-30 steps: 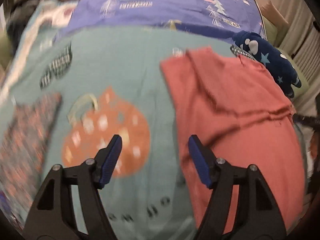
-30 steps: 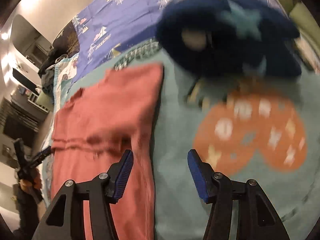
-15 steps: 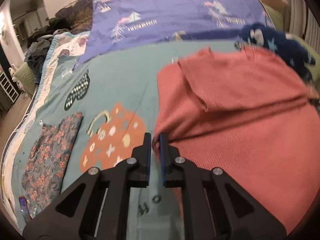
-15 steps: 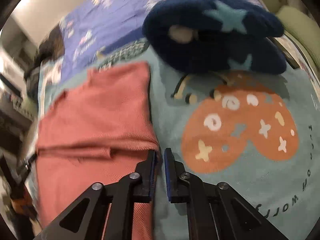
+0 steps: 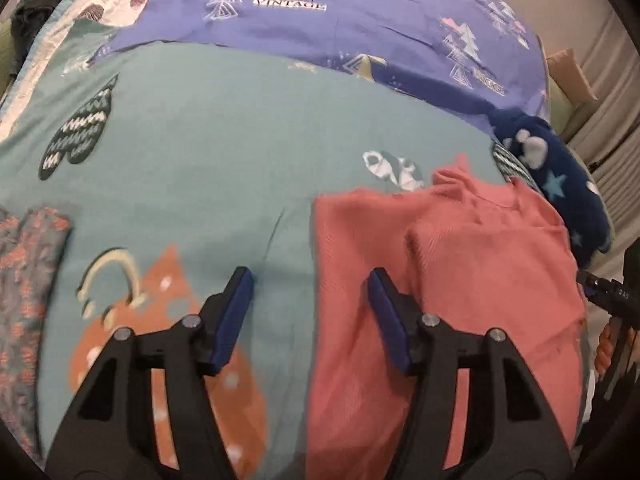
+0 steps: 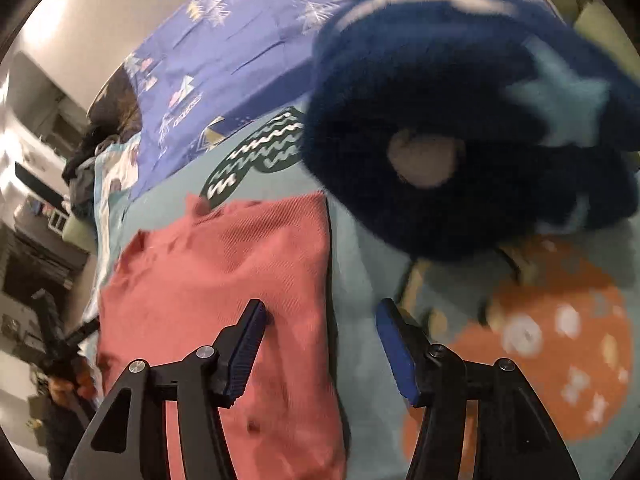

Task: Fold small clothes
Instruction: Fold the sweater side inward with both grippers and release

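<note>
A salmon-red knit garment (image 5: 472, 280) lies partly folded on the teal bedspread (image 5: 248, 152). My left gripper (image 5: 310, 300) hovers over the garment's left edge, its jaws opening, with that edge below the gap and nothing pinched. In the right wrist view the same garment (image 6: 224, 280) lies at lower left. My right gripper (image 6: 320, 332) straddles its right edge, jaws opening, the pads clear of the cloth.
A dark blue fleece item with stars (image 6: 460, 132) (image 5: 560, 192) lies just beyond the red garment. A floral patterned cloth (image 5: 24, 292) sits at the far left. A purple printed sheet (image 5: 360, 16) covers the back of the bed.
Both grippers went from open to shut at the garment's side edges, then opened again. The upper part of the garment now lies bunched and shifted toward the middle.
</note>
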A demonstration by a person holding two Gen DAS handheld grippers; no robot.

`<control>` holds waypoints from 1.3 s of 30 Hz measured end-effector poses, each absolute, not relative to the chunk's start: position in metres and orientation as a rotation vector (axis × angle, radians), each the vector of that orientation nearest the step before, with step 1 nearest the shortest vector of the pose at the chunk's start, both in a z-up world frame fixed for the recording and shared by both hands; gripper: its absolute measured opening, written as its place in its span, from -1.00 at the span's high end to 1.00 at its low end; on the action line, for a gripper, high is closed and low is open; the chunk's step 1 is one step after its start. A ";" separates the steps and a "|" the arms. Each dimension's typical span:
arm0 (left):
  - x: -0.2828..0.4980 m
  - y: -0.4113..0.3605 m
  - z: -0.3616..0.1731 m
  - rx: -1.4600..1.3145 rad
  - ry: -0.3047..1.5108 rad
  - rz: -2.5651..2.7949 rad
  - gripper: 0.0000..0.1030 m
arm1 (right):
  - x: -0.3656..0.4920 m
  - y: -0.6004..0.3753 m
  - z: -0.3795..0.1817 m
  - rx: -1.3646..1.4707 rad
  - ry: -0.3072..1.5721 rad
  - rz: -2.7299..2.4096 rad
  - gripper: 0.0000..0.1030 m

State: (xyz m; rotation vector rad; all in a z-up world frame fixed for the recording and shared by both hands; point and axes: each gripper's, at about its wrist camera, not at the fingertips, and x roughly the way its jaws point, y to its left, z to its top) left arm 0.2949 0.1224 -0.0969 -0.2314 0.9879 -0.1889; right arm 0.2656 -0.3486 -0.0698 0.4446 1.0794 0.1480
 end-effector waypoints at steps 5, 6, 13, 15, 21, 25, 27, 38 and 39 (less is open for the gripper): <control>0.286 0.106 -0.071 -0.231 0.898 -0.259 0.88 | 0.275 -0.336 -0.071 0.491 1.045 0.206 0.93; 0.280 0.104 -0.060 -0.186 0.834 -0.226 0.88 | 0.273 -0.333 -0.064 0.452 1.016 0.187 0.93; 0.285 0.120 -0.065 0.054 0.803 -0.009 0.94 | 0.279 -0.329 -0.071 0.261 1.068 0.091 0.79; 0.282 0.130 -0.072 0.013 0.855 -0.030 0.93 | 0.268 -0.330 -0.066 0.250 1.033 0.088 0.65; 0.225 0.152 -0.061 -0.099 0.867 -0.141 0.41 | 0.213 -0.339 -0.039 0.268 0.999 0.129 -0.07; 0.204 0.133 -0.073 -0.110 0.911 -0.232 0.12 | 0.185 -0.329 -0.056 0.272 1.091 0.158 -0.08; 0.201 0.114 -0.091 0.073 0.923 -0.136 0.12 | 0.162 -0.322 -0.065 0.212 1.108 0.124 -0.08; 0.050 0.113 -0.038 0.054 0.897 -0.356 0.29 | 0.000 -0.333 -0.045 0.306 1.142 0.243 -0.08; 0.032 0.114 -0.042 0.047 0.923 -0.371 0.29 | -0.007 -0.331 -0.049 0.346 1.150 0.249 -0.08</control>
